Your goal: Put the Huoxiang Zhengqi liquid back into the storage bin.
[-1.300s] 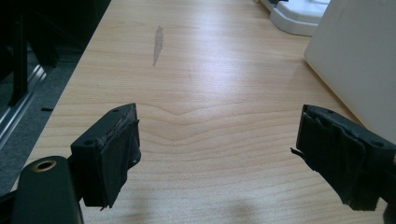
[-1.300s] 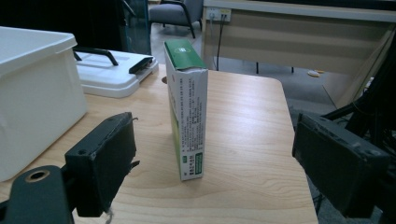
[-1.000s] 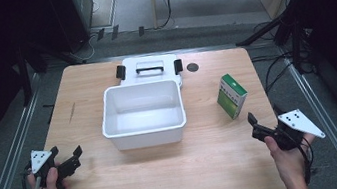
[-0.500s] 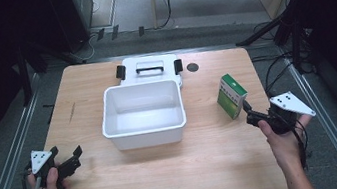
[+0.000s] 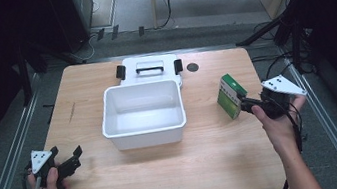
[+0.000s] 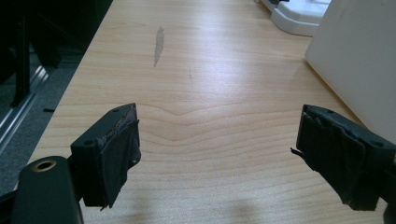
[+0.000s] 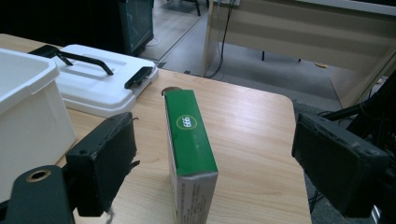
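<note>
Pale wooden tabletop [image 5: 218, 168] is spread under two open grippers, the right gripper [image 7: 212, 168] set with one green box [image 7: 189, 140] standing untouched between its jaws, the left gripper [image 6: 219, 154] held over bare wood near one white tub [image 5: 143, 113] and one lid [image 5: 150, 70].

My high view looks forward and down from above my side of the table [image 5: 218, 168], covering its whole top. My left gripper view sits low and close over the wood, facing the white bin [image 6: 359, 60] wall. My right gripper view looks along its jaws at the green box [image 7: 189, 140] close up. All three views share the bin and lid [image 7: 100, 79].
</note>
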`<state>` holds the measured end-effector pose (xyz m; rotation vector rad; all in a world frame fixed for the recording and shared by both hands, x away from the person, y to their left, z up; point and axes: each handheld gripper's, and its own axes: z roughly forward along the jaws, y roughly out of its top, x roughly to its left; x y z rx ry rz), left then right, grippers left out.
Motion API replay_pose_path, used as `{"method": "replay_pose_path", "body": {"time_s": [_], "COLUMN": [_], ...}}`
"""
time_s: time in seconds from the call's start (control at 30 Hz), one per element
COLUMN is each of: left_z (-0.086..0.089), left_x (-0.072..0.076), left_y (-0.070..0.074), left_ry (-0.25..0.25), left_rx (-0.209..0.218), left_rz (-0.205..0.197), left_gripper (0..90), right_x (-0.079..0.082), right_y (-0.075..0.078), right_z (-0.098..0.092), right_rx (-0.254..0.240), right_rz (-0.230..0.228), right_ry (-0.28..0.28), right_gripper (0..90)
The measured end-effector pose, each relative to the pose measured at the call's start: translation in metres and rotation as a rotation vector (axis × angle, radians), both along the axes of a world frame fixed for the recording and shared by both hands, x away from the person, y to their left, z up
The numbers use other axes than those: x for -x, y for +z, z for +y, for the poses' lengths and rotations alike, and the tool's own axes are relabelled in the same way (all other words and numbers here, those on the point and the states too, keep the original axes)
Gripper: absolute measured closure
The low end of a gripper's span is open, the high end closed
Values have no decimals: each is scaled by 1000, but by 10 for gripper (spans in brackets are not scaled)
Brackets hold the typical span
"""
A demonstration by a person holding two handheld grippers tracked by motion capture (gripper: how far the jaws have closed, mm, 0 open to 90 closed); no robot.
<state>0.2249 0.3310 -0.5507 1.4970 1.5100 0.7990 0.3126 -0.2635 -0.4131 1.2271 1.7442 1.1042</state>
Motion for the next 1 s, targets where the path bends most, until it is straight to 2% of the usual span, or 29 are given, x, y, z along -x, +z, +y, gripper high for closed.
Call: {"method": "replay_pose_path", "body": {"time_s": [0.33, 0.77, 1.0], "left_z": [0, 0, 0], "left_x": [0, 0, 0], "left_y": [0, 0, 0], "left_ry": [0, 1, 0], "left_rx": [2, 4, 3], "left_rz": [0, -1, 1], "left_gripper": [139, 139, 139], "right_x": [-17, -32, -41], "right_y": [6, 12, 20], "right_z": [6, 13, 17], "right_rx": [21, 50, 72], "right_rz": [14, 24, 55], "right_ry": [-9, -22, -16], "right_gripper": [132, 130, 130]}}
